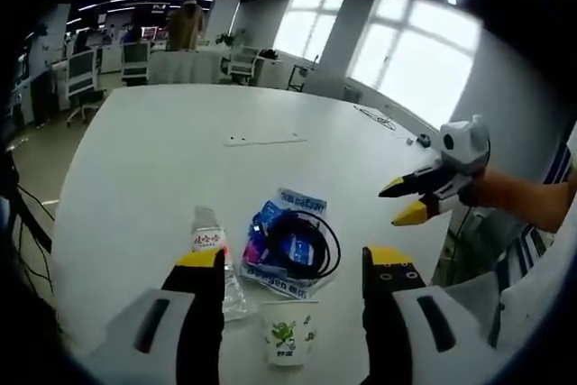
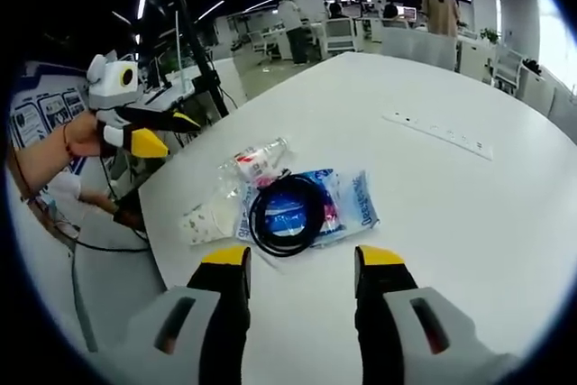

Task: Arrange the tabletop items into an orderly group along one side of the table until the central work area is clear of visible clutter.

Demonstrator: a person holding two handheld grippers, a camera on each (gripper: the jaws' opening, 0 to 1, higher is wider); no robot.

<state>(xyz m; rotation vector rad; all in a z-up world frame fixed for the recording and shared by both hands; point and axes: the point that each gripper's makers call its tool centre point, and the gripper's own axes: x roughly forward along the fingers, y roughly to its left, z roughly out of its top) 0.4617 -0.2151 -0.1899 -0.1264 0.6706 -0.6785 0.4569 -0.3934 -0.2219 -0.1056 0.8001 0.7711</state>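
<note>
Left gripper view has the left gripper [image 1: 293, 263] spread wide, empty, over the paper cup [image 1: 288, 334] at six o'clock; water bottle [image 1: 215, 263] at seven, blue packet [image 1: 284, 245] and black cable [image 1: 311, 241] just beyond. Best start: square onto the cup and nip its rim gently. Right gripper view shows the right gripper [image 2: 302, 263] parted and empty too, plus a power strip [image 2: 439, 135] at two o'clock.

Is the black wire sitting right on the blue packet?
Touching. In the right gripper view the coiled black wire lies flat on top of the blue packet, its loop crossing the packet's face with no gap.
</note>
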